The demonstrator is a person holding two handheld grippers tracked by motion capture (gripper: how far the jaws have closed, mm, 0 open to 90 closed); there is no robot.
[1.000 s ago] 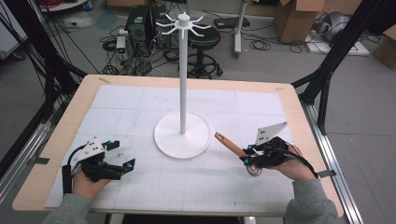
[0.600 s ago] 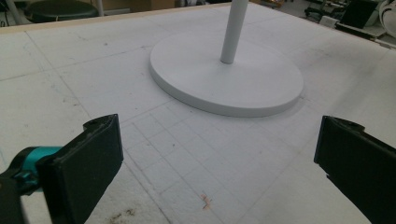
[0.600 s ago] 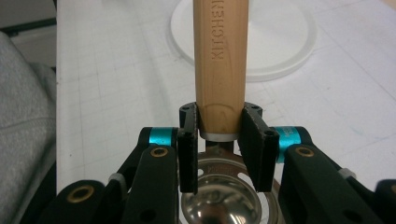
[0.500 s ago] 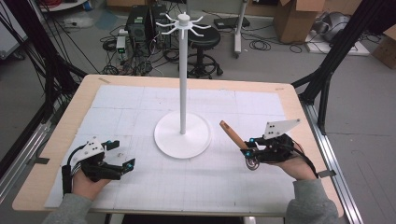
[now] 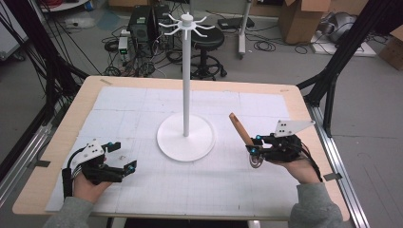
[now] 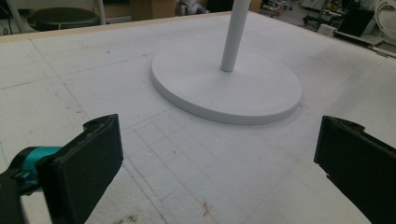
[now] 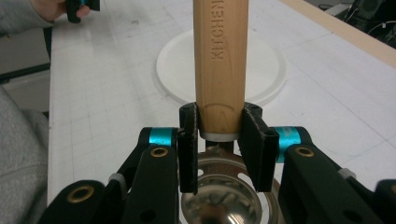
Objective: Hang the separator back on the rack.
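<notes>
Since a second ago the wooden handle has swung from lying low toward upright, tilting up and away from the person. Nearest, the right tongs are clamped on that handle just above its metal collar, with the utensil's shiny perforated metal head hanging below the jaws, just over the desk. The left tongs rest wide apart and empty on the desk's left side. Farther off stands the white hook stand. Likely the utensil goes on a hook; a firm grip should keep it from slipping.
</notes>
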